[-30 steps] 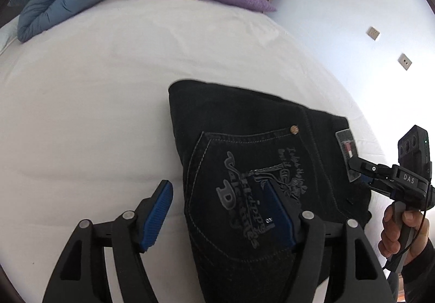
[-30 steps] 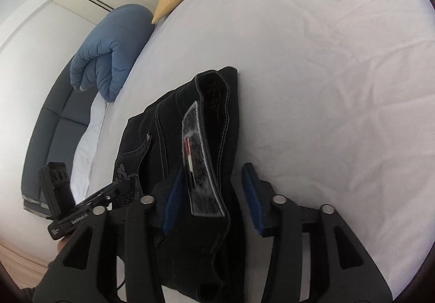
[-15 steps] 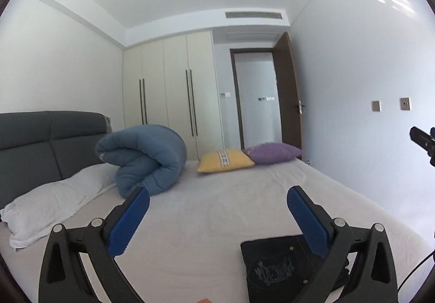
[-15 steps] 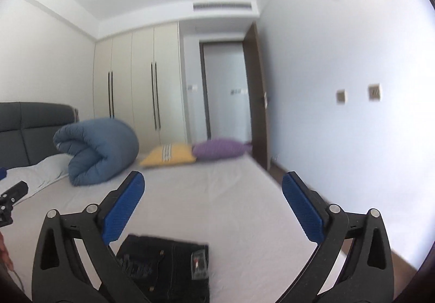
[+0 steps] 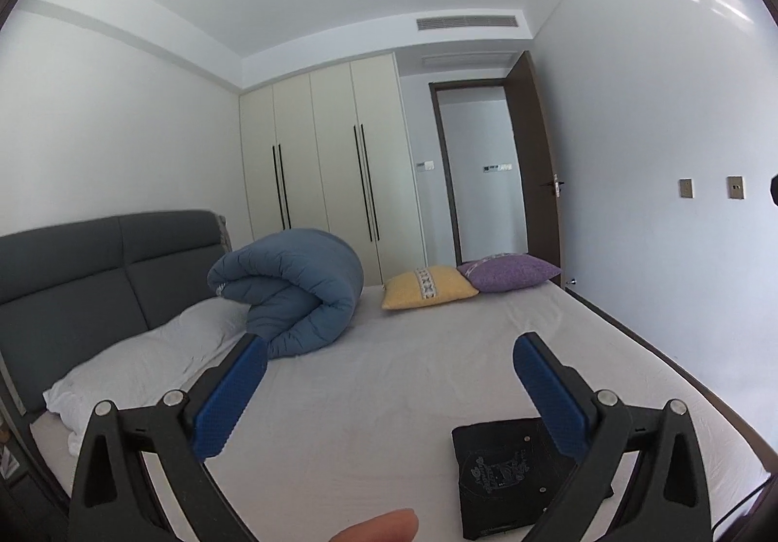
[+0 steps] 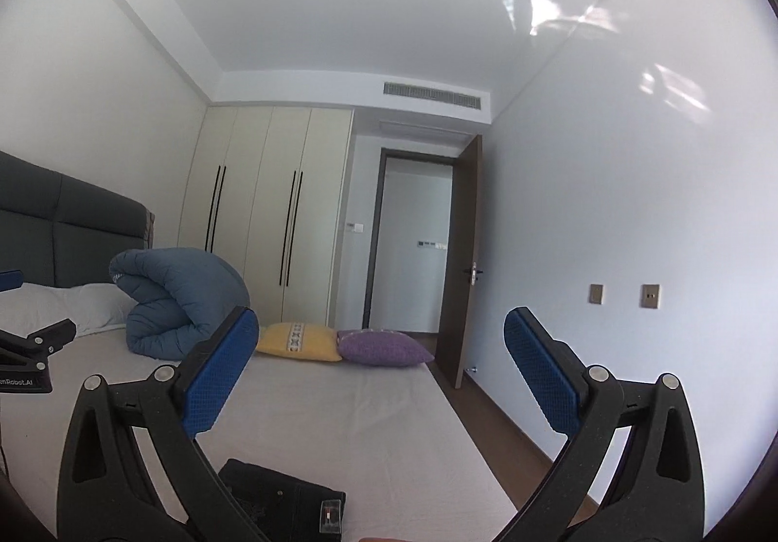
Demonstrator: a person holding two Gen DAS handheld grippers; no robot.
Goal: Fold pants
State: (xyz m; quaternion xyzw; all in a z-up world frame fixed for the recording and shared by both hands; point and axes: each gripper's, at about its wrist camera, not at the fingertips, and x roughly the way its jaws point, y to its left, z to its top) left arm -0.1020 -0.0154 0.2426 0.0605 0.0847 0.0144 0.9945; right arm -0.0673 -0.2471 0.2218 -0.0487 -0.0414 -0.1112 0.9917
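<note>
The black pants (image 5: 510, 474) lie folded into a compact rectangle on the white bed (image 5: 389, 396), back pocket print up, near the bed's front edge. They also show at the bottom of the right wrist view (image 6: 287, 503). My left gripper (image 5: 384, 391) is open and empty, raised above the bed to the left of the pants. My right gripper (image 6: 384, 367) is open and empty, raised above the pants and pointing across the room. Part of the left gripper shows at the left edge of the right wrist view (image 6: 34, 347).
A rolled blue duvet (image 5: 296, 289), a yellow cushion (image 5: 428, 287) and a purple cushion (image 5: 505, 272) lie at the far end of the bed. A white pillow (image 5: 141, 362) lies by the grey headboard (image 5: 87, 279). Wardrobe (image 5: 321, 172) and open door (image 5: 535, 163) stand beyond.
One second ago both grippers were low at the pants, jaws partly closed around the fabric. Both have since opened wide, lifted clear and tilted up toward the room. The pants stay folded on the bed.
</note>
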